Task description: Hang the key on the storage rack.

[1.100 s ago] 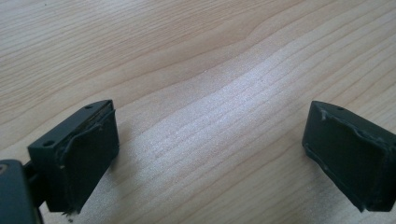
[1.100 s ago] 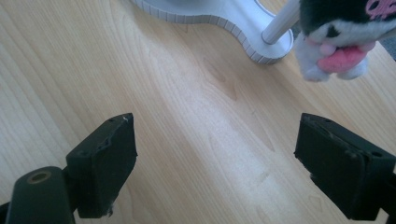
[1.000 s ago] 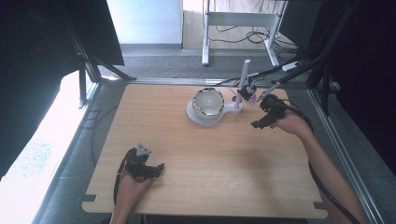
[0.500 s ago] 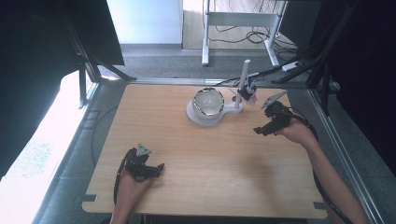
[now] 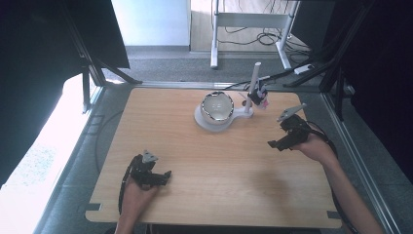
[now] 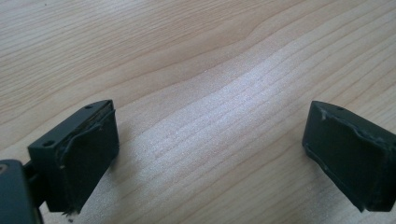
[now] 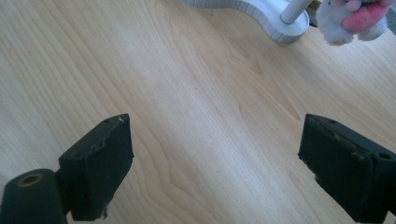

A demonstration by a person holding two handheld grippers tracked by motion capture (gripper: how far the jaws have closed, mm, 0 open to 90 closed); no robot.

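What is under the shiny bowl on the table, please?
The bowl sits on a white flat base that also carries a white post. The base part directly under the bowl is covered.

light wood table (image 5: 219, 161), mostly bare. white stand base (image 5: 214, 122) lies on it toward 12 o'clock, carrying a shiny bowl (image 5: 217, 106) and an upright white post (image 5: 253, 90).

A lab-like recording space: wooden table (image 5: 219, 161) walled by black curtains (image 5: 39, 58), cables (image 5: 253, 36) on the floor.
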